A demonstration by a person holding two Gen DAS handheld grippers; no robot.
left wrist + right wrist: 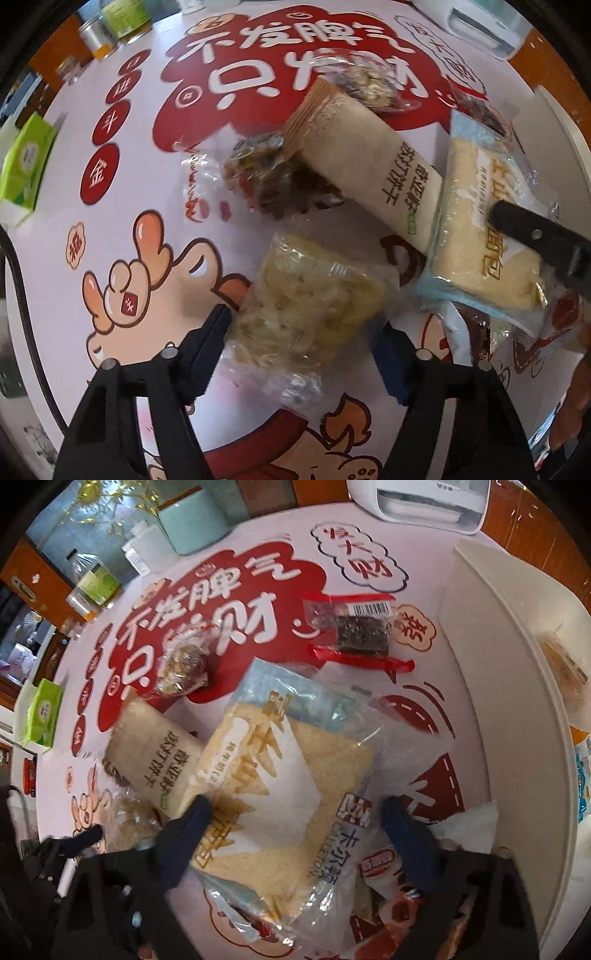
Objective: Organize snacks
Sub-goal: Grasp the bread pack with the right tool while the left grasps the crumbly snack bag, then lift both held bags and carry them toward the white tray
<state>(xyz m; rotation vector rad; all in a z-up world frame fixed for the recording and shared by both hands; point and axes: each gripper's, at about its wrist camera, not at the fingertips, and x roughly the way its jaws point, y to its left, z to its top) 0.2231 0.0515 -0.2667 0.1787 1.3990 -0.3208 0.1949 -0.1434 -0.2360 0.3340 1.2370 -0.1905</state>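
Left hand-held gripper [301, 332]: part-open, straddling clear pale snack pack [314, 299], seemingly for lifting.
Right hand-held gripper [295, 812]: part-open astride bread packet [280, 775]; grip unconfirmed.

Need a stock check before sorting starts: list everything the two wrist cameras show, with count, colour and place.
bread pack: 1, pale yellow in blue-edged clear wrap, mid-table, between the right claw's fingers.
cracker pack: 1, beige, left of the bread, overlapping it.
pale snack bag: 1, clear with yellowish filling, between the left claw's fingers.
nut bars: 2 seen, clear wrap, brown mix, beside the cracker pack.
dark bar: 1, red-edged wrap with barcode, apart, toward the bin.
bin: 1, cream, right edge of the table.
tissue pack: 1, green, left edge.
printer: 1, white, far edge.
tablecloth: 1, white and red cartoon print.
left claw: 1, black.
right claw: 1, black.
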